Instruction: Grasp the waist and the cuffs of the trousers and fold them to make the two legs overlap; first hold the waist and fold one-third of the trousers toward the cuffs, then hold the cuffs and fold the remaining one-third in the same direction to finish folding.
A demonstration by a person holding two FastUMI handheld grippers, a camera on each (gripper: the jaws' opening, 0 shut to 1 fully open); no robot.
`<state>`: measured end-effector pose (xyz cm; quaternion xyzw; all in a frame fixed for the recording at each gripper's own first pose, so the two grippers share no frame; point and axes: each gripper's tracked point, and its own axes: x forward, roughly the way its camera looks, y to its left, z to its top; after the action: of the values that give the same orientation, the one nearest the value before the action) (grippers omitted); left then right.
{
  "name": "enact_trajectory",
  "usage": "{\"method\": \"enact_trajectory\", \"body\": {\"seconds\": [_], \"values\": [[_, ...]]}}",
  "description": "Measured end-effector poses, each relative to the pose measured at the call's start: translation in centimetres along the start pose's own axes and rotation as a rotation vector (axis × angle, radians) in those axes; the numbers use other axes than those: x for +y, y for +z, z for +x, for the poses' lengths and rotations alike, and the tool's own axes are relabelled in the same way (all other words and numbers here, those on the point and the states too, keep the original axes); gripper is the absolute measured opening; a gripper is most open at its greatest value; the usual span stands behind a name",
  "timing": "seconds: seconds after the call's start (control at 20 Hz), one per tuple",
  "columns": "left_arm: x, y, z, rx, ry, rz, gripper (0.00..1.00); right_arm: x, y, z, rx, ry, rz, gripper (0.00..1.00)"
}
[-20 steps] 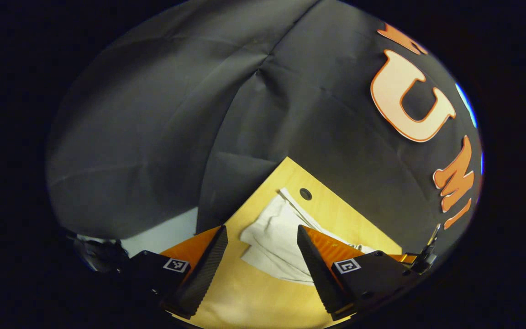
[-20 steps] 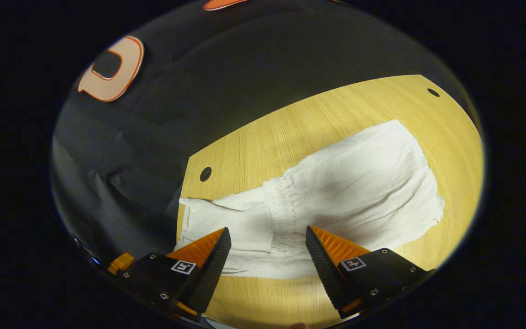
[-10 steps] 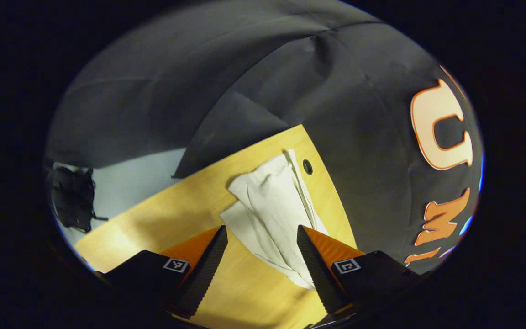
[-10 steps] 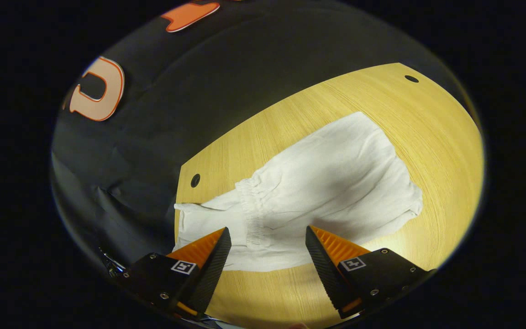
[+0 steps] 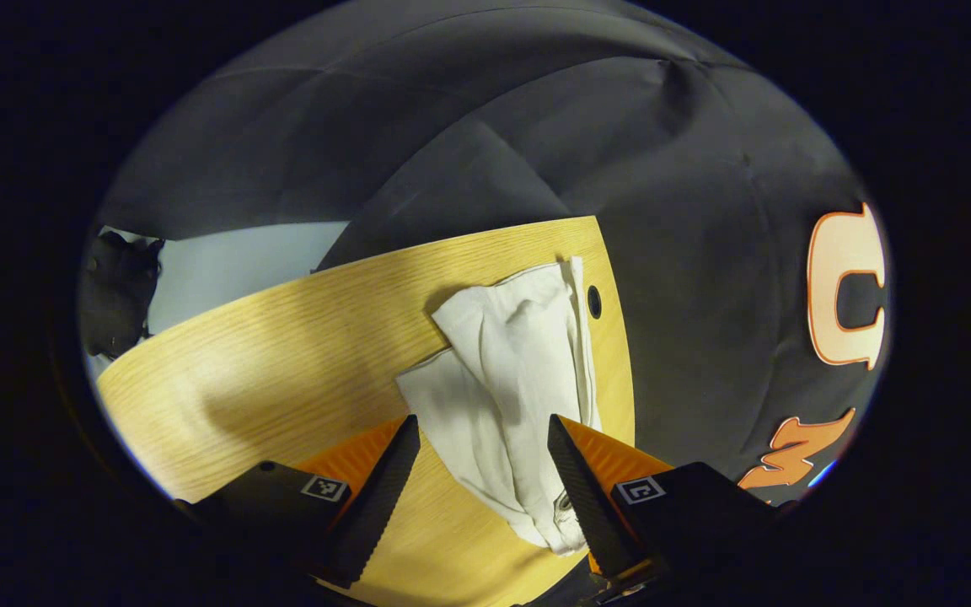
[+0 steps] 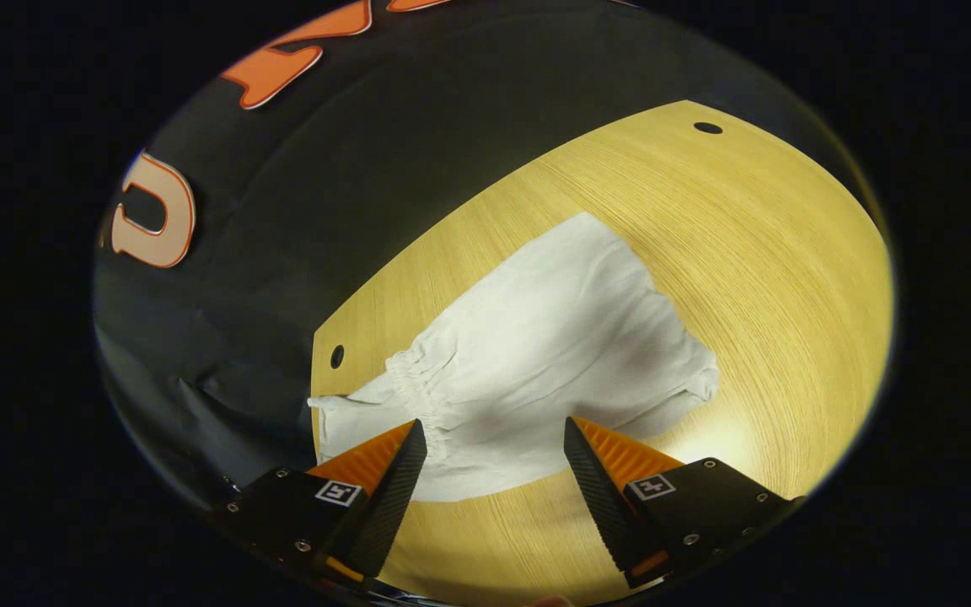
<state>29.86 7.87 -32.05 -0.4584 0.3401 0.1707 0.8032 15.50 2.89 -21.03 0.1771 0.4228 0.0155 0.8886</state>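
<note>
White trousers (image 6: 536,337) lie flat on the wooden table (image 6: 772,253), with the gathered elastic waist (image 6: 418,375) folded over onto the legs and the cuff end (image 6: 342,421) near the table's left edge. My right gripper (image 6: 494,447) hovers open above the near edge of the cloth, nothing between its fingers. In the left gripper view the trousers (image 5: 511,371) run lengthwise away from me along the table's right edge. My left gripper (image 5: 481,447) stands open over their near end, holding nothing.
Small round holes sit in the table top (image 6: 337,356) (image 6: 707,128) (image 5: 593,301). The black cloth wall (image 5: 705,253) borders the table. Bare wood (image 5: 283,354) spreads to the left of the trousers in the left gripper view, with pale floor (image 5: 233,261) beyond.
Both views have swung: the left gripper turned so more table shows and the trousers lie straight ahead. The right gripper shifted, sliding the trousers up and left in its view. Both stayed open.
</note>
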Motion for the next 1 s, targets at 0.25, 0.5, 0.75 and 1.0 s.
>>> {"method": "enact_trajectory", "body": {"seconds": [0.25,0.5,0.75,1.0], "values": [[-0.4,0.6,1.6,-0.012,0.002,-0.016,0.99,-1.7,0.3,-0.2,0.007,-0.022,0.035,0.99],[-2.0,1.1,3.7,-0.010,-0.022,0.004,1.00,-2.5,0.5,-0.4,0.018,-0.021,0.055,0.99],[-1.8,0.7,5.7,0.010,0.019,0.057,0.79,-3.3,0.6,-0.4,0.023,-0.019,0.091,0.99],[-1.7,0.9,6.5,-0.016,0.009,0.047,0.04,-4.4,0.7,-0.7,0.024,-0.020,0.105,0.99]]}}
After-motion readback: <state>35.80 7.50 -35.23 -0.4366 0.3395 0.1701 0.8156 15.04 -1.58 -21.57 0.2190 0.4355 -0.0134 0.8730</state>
